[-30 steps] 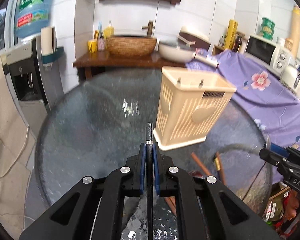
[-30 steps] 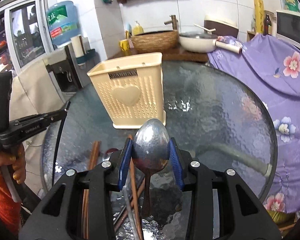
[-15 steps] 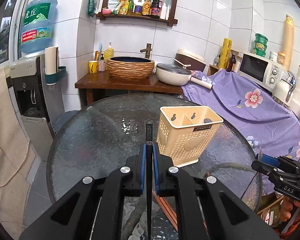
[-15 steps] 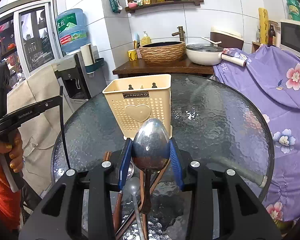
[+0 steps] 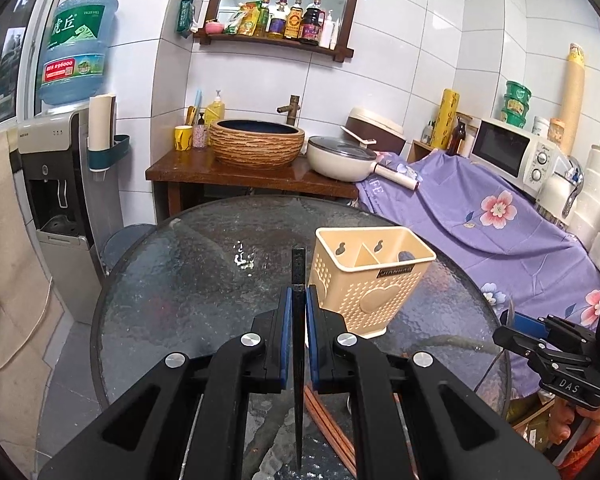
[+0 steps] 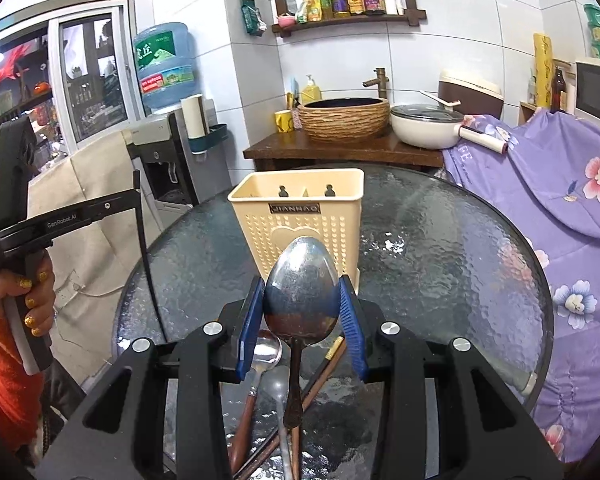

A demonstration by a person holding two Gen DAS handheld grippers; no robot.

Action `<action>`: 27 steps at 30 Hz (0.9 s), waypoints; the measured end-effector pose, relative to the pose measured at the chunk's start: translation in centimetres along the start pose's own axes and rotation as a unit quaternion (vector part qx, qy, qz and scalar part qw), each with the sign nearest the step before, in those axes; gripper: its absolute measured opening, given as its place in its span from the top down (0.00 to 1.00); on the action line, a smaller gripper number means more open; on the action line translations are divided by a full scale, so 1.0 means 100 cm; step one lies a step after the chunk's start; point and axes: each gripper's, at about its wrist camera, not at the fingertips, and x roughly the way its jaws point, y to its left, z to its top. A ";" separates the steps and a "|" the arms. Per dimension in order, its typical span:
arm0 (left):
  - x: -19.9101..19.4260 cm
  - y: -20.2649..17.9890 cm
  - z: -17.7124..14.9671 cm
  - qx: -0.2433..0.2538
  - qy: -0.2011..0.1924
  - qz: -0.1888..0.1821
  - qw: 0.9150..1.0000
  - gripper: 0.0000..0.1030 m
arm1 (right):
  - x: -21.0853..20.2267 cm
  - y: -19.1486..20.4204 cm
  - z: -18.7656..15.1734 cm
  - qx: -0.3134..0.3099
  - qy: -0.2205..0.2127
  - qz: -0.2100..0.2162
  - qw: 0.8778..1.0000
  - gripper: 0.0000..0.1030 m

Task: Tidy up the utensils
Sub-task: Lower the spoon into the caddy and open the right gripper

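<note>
Grippers in both of our hands are gripping cutlery above a round glass bench [image 5: 172, 280] in a tiled kitchen corner. Our left gripper [image 5: 296, 300] is pinching a thin dark utensil [image 5: 298, 268] between its blue pads, which are closed narrowly on the shaft; whether it is a chopstick or a handle we cannot tell. Our right gripper [image 6: 302, 300] is clamping a steel spoon [image 6: 300, 284] by the sides of its bowl, handle hanging down toward the bench. Directly ahead of both grippers a cream plastic cutlery holder [image 6: 296, 216] is standing upright on the glass, its divided top open and a heart embossed on its perforated front. Below the right gripper, a second spoon [image 6: 266, 352] with a brown handle and several brown chopsticks [image 6: 320, 376] are lying loosely crossed on the bench. Behind the bench, a woven basin [image 5: 256, 148] and a lidded cream pan [image 5: 342, 156] are sitting on a wooden stand, and a purple floral cloth [image 5: 480, 216] is draping the counter to the right.
</note>
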 end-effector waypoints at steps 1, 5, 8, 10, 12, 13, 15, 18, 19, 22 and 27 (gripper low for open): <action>-0.001 0.000 0.001 0.001 -0.002 -0.001 1.000 0.93 | 0.000 0.000 0.001 0.000 -0.001 0.003 1.000 0.63; -0.003 -0.003 0.008 0.008 -0.009 -0.003 1.000 0.93 | 0.004 -0.001 0.006 -0.002 -0.002 0.009 1.000 0.63; -0.002 -0.003 0.014 0.009 -0.013 -0.005 1.000 0.93 | 0.008 0.000 0.009 -0.006 -0.004 0.012 1.000 0.63; -0.001 -0.003 0.017 0.009 -0.014 -0.005 1.000 0.93 | 0.011 -0.001 0.012 -0.003 -0.002 0.016 1.000 0.63; 0.000 -0.003 0.020 0.009 -0.015 -0.006 1.000 0.93 | 0.014 -0.003 0.016 -0.002 -0.002 0.016 1.000 0.63; 0.000 -0.002 0.021 0.009 -0.015 -0.007 1.000 0.93 | 0.015 -0.003 0.017 -0.002 -0.003 0.014 1.000 0.63; 0.001 -0.001 0.023 0.008 -0.015 -0.008 1.000 0.93 | 0.016 -0.004 0.019 -0.003 -0.003 0.013 1.000 0.63; -0.001 -0.001 0.029 0.011 -0.020 -0.005 1.000 0.93 | 0.017 -0.005 0.022 -0.003 -0.003 0.017 1.000 0.63; -0.002 0.000 0.031 0.012 -0.022 -0.005 1.000 0.93 | 0.017 -0.005 0.025 -0.004 -0.004 0.017 1.000 0.63; -0.008 -0.002 0.039 0.018 -0.032 -0.005 0.999 0.93 | 0.014 -0.005 0.033 -0.008 -0.011 0.022 1.000 0.63; -0.020 -0.007 0.066 0.024 -0.050 -0.021 0.998 0.93 | 0.010 -0.005 0.062 -0.014 -0.034 0.036 0.999 0.63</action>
